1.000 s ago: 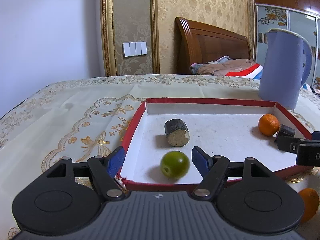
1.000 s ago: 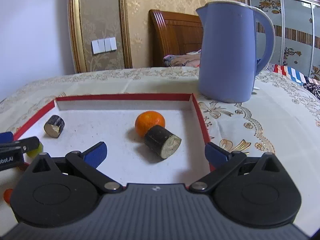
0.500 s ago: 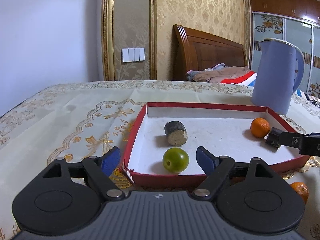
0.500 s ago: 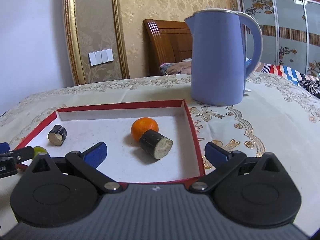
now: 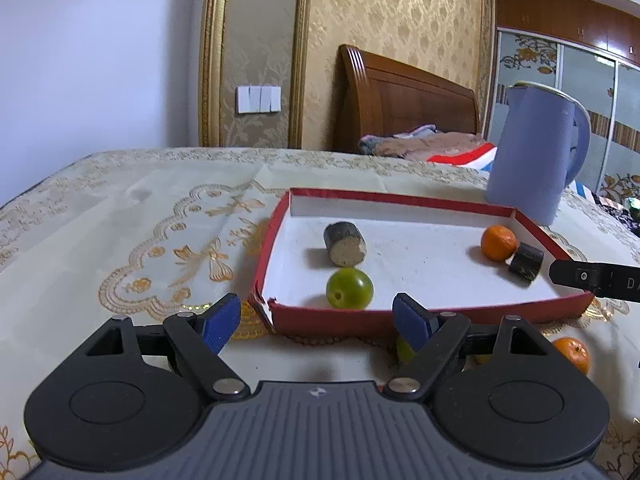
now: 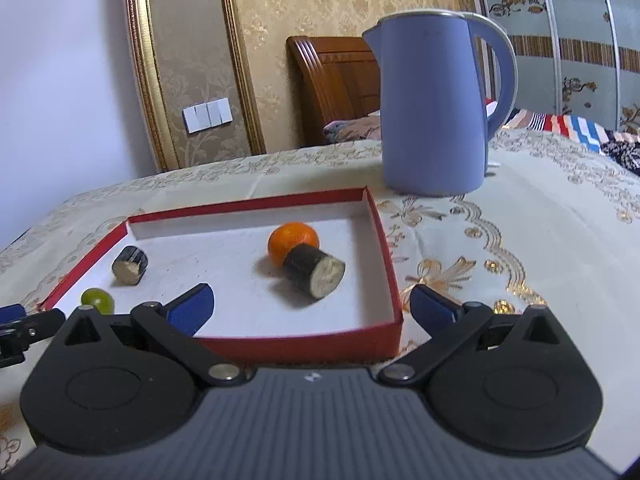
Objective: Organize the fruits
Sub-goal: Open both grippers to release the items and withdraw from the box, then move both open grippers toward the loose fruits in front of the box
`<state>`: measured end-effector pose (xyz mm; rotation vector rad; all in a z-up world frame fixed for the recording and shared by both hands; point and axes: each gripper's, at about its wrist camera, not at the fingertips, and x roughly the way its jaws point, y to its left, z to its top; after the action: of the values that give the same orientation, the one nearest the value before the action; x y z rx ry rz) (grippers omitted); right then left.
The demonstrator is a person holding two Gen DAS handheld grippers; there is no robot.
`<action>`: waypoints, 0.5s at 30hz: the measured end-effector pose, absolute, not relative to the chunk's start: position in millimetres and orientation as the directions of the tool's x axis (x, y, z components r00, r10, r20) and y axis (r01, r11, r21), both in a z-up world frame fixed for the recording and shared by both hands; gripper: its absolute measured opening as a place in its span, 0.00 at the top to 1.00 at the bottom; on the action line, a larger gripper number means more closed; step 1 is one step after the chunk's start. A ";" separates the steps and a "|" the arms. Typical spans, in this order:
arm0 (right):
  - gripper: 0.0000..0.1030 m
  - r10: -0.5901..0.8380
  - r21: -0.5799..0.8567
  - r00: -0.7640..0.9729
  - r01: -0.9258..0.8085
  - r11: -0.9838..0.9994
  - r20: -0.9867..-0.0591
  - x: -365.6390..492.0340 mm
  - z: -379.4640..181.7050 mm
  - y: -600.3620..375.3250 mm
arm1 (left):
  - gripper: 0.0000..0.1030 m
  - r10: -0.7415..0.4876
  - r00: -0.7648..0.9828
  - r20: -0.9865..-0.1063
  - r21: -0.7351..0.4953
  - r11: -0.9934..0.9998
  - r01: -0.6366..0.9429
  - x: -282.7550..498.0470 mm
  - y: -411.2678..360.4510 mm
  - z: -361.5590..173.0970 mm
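A red-walled tray (image 5: 520, 312) with a white floor holds a green fruit (image 5: 349, 290), an orange (image 5: 498, 243) and two dark cut stubs (image 5: 344, 242) (image 5: 526, 262). My left gripper (image 5: 318, 320) is open and empty, its fingers just short of the tray's near wall, in line with the green fruit. My right gripper (image 6: 312, 308) is open and empty too, in front of the tray (image 6: 300, 348), facing the orange (image 6: 293, 240) and the stub (image 6: 316, 270) leaning on it. On the cloth before the tray lie another orange (image 5: 572, 354) and a half-hidden green fruit (image 5: 404, 350).
A tall blue kettle (image 6: 436, 112) stands on the embroidered tablecloth behind the tray's far right corner. The right gripper's finger (image 5: 592, 280) reaches in over the tray's right corner in the left wrist view. A wooden headboard and bedding lie beyond the table.
Both grippers have drawn back out of the tray toward its near wall. The left jaws, which flanked the green fruit, stand wider and the fruit lies still in the tray.
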<state>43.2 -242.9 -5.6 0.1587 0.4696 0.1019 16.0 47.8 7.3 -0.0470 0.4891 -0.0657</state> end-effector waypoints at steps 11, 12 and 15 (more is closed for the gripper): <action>0.00 0.136 0.172 0.877 -0.063 0.983 -0.461 38.7 -7.9 -242.9 | 0.19 -0.133 0.858 -0.496 -0.072 0.991 0.112 4.1 49.2 2.3; 0.00 0.139 0.174 0.873 -0.063 0.983 -0.467 37.8 -8.7 -243.5 | 0.19 -0.134 0.855 -0.501 -0.073 0.991 0.113 3.8 49.6 1.5; 0.00 0.146 0.185 0.872 -0.065 0.981 -0.468 32.4 -10.0 -245.9 | 0.19 -0.140 0.853 -0.503 -0.090 0.990 0.110 2.0 52.6 0.5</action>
<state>32.4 -245.9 -10.0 0.1658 0.5011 0.1105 2.0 52.6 0.5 -0.0583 0.5329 -0.1316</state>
